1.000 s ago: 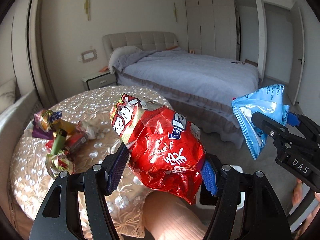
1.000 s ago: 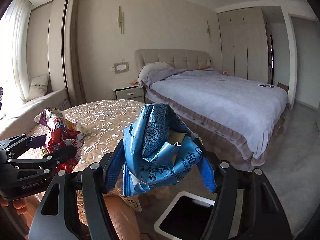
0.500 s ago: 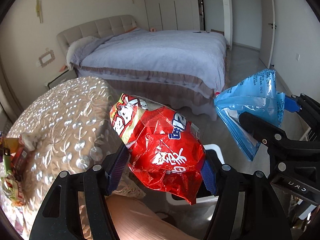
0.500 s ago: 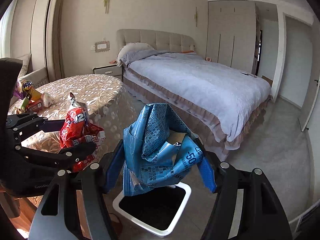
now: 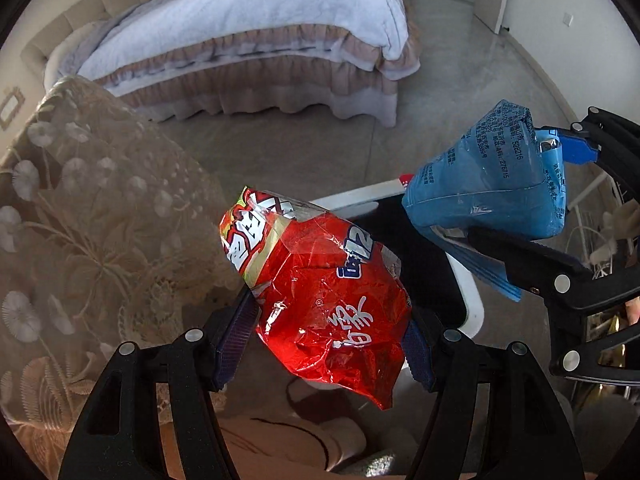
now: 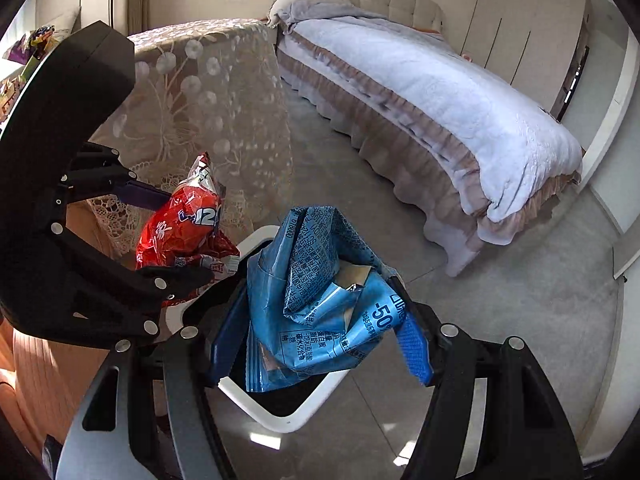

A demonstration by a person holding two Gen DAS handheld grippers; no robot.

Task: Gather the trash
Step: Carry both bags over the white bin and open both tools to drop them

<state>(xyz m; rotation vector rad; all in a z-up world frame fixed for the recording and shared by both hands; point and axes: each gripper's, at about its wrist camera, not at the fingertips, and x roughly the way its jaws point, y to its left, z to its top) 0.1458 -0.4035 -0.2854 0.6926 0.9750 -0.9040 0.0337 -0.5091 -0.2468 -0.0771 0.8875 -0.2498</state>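
Note:
My left gripper (image 5: pixel 326 340) is shut on a crumpled red snack bag (image 5: pixel 320 292); the bag also shows in the right wrist view (image 6: pixel 180 232). My right gripper (image 6: pixel 316 344) is shut on a crumpled blue snack bag (image 6: pixel 316 300), which shows in the left wrist view (image 5: pixel 492 184) too. Both bags hang above a white-rimmed trash bin (image 6: pixel 280 416) with a dark inside on the floor; its rim shows behind the bags in the left wrist view (image 5: pixel 472 304).
A table with a beige lace cloth (image 6: pixel 208 92) stands left of the bin, with several wrappers at its far left (image 6: pixel 32 40). A bed with a grey cover (image 6: pixel 440 76) is behind. Grey floor lies between.
Both grippers swung away from the table and tilted down with their bags. The bin, earlier at the frame bottom, now lies right under both bags.

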